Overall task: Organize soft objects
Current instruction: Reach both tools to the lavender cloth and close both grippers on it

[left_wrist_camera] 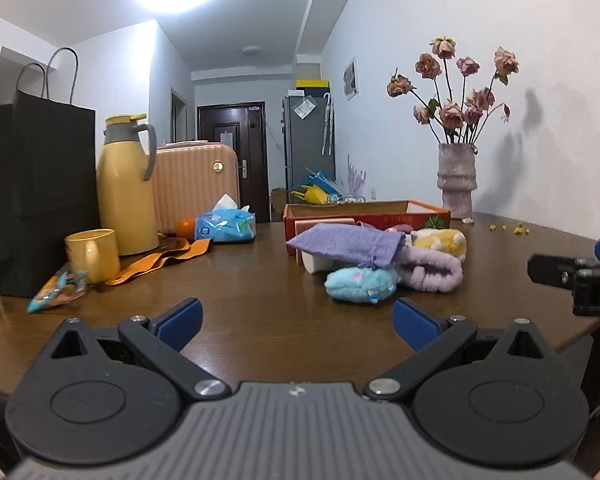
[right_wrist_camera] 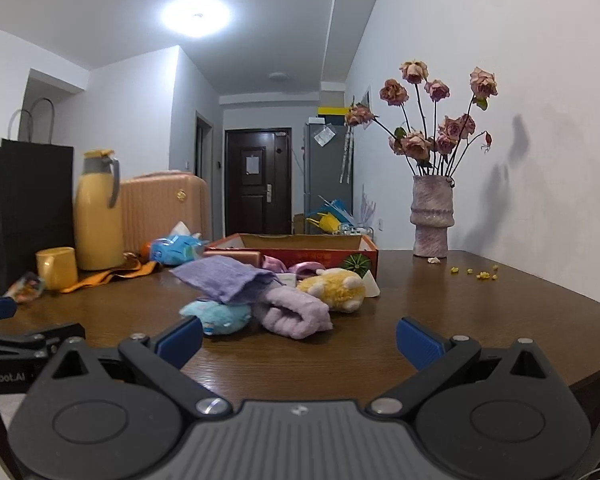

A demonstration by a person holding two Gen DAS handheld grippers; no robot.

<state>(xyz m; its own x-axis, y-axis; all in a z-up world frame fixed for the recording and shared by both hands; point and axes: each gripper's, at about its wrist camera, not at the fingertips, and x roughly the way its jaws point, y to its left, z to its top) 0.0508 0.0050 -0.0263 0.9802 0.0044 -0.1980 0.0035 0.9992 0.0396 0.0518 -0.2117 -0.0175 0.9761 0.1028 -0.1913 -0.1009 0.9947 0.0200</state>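
A heap of soft things lies on the brown table in front of a red cardboard box (left_wrist_camera: 364, 216) (right_wrist_camera: 300, 254). It holds a purple cloth pouch (left_wrist_camera: 346, 242) (right_wrist_camera: 224, 278), a light blue plush (left_wrist_camera: 360, 284) (right_wrist_camera: 220, 314), a rolled lilac towel (left_wrist_camera: 432, 272) (right_wrist_camera: 296, 312) and a yellow-and-white plush (left_wrist_camera: 440, 240) (right_wrist_camera: 338, 284). My left gripper (left_wrist_camera: 298, 326) is open, low over the table's near edge, short of the blue plush. My right gripper (right_wrist_camera: 300, 338) is open too, just short of the towel. Each gripper shows at the edge of the other's view.
On the left stand a black paper bag (left_wrist_camera: 40, 192), a yellow thermos (left_wrist_camera: 126, 188), a yellow mug (left_wrist_camera: 94, 254), a tissue pack (left_wrist_camera: 226, 226) and a snack packet (left_wrist_camera: 56, 288). A vase of dried roses (left_wrist_camera: 458, 180) (right_wrist_camera: 432, 216) is at the back right by the wall.
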